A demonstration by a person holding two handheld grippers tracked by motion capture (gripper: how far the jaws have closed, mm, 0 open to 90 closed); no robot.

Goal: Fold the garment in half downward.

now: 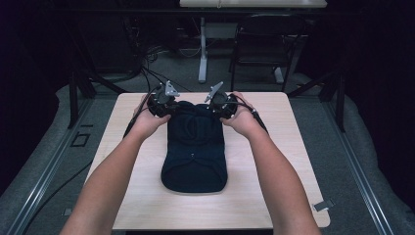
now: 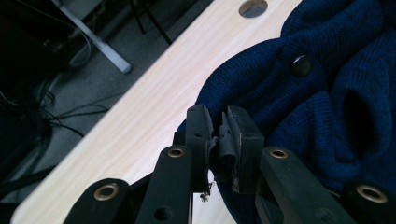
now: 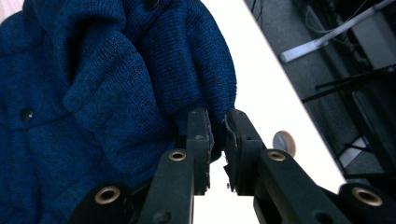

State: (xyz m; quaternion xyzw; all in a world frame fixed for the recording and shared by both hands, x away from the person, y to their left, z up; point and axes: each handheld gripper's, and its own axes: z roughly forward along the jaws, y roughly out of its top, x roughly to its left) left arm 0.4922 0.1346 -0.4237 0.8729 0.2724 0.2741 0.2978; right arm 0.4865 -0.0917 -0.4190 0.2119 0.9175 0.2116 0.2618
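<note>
Forearms (image 1: 112,181) in from six o'clock. Left tool (image 2: 218,140) and right tool (image 3: 218,135) each pinching a far corner of the sweater (image 1: 195,152) at twelve, near hem resting mid-desk (image 1: 274,196), likely for folding.

Both forearms reach forward, left tongs (image 1: 164,103) and right tongs (image 1: 221,104) clamped shut, facing inward

In the high view, both grippers' jaw tips were hidden behind the hands and the bunched far edge of the navy knit garment (image 1: 195,147). Each gripper view cut the garment off at its edges. The dark far background was too dim to read.
</note>
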